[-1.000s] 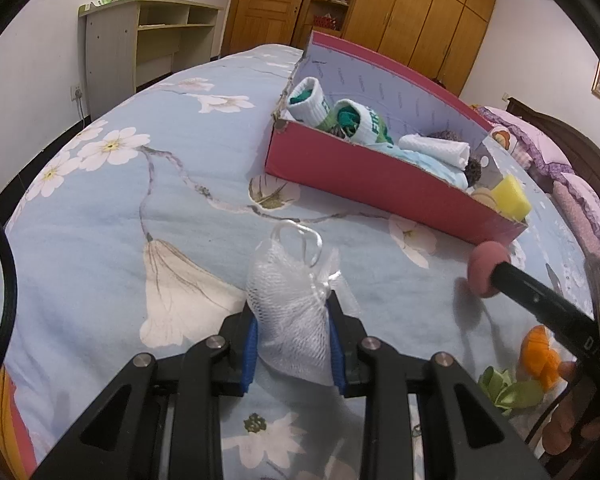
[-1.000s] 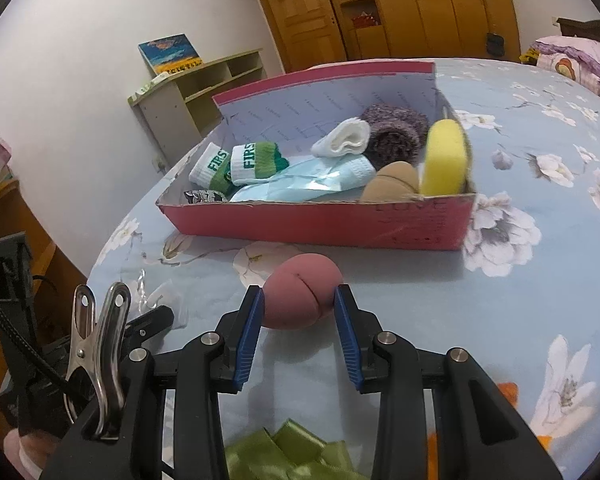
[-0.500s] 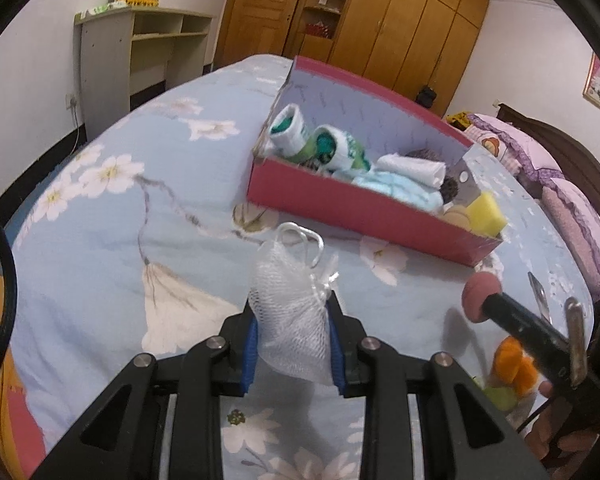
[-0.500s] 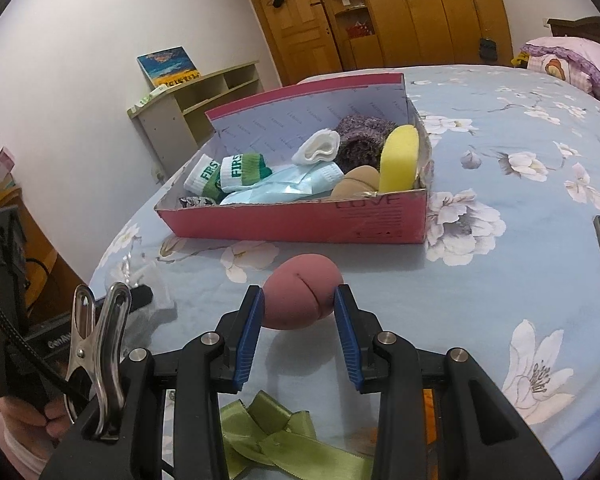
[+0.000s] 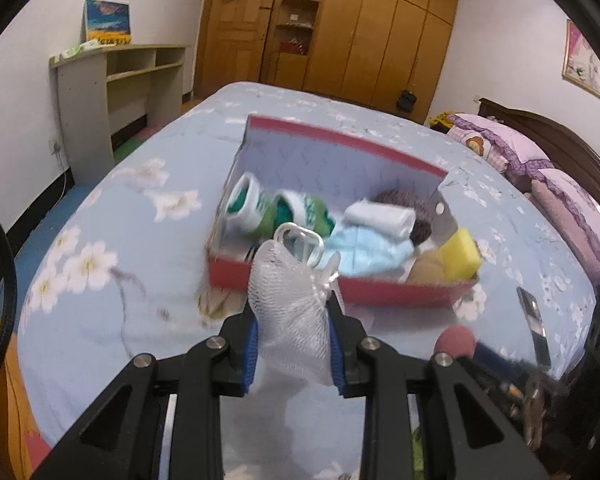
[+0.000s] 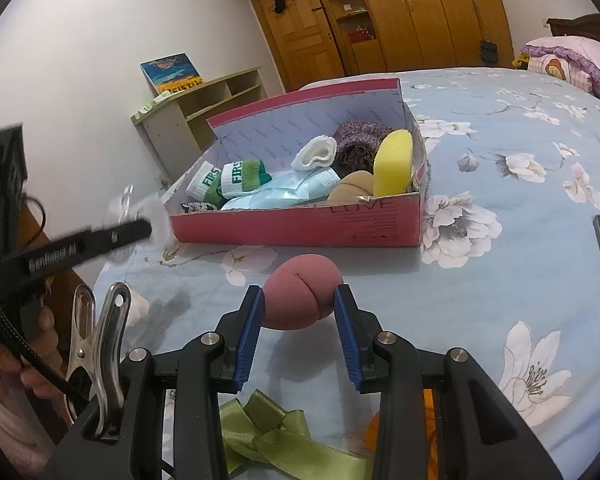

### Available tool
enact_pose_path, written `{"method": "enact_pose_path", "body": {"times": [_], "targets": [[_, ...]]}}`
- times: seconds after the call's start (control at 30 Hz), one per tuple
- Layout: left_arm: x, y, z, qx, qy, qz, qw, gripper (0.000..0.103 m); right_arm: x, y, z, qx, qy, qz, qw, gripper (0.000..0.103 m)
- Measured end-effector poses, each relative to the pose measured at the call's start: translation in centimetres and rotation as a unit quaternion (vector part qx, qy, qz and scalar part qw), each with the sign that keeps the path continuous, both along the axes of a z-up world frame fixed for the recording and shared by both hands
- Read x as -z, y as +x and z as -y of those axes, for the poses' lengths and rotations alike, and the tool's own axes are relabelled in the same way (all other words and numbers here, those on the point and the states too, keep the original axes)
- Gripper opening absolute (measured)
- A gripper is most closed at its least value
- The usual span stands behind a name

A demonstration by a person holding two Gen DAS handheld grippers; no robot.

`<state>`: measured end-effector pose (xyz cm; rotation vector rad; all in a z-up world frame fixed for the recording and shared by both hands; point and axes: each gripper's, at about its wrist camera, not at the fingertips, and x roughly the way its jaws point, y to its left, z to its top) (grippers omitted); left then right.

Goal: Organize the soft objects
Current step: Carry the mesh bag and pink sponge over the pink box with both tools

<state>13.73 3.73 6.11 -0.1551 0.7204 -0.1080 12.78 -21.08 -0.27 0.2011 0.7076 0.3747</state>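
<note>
In my left gripper (image 5: pixel 294 344) I hold a white mesh pouch (image 5: pixel 290 312); the blue pads press on both its sides, and it stands in the lower centre of the left wrist view, in front of the red box (image 5: pixel 400 294) on the flowered bed cover (image 5: pixel 100 280). My right gripper (image 6: pixel 299 322) is closed on a pink sponge ball (image 6: pixel 302 298) in the lower centre of its view. The box, above the ball, contains rolled socks (image 6: pixel 242 176), a yellow sponge (image 6: pixel 394 162) and a light blue packet (image 6: pixel 284 194). A green ribbon (image 6: pixel 276 440) lies at the bottom edge.
</note>
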Motion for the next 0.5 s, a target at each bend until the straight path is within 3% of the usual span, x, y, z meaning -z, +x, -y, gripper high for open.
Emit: {"method": "enact_pose_path", "body": {"times": [0.2,0.5], "targets": [[-1.4,2.5,1.4,0.016,0.008,0.009,0.9998,0.030,-0.3,-0.3,0.0,-0.006,-0.002,0.007,1.000,0.037],[-1.0,6.3,3.0,0.011,0.014,0.012,0.9998,0.030,-0.9,-0.6,0.0,-0.005,-0.003,0.015,1.000,0.037]]}}
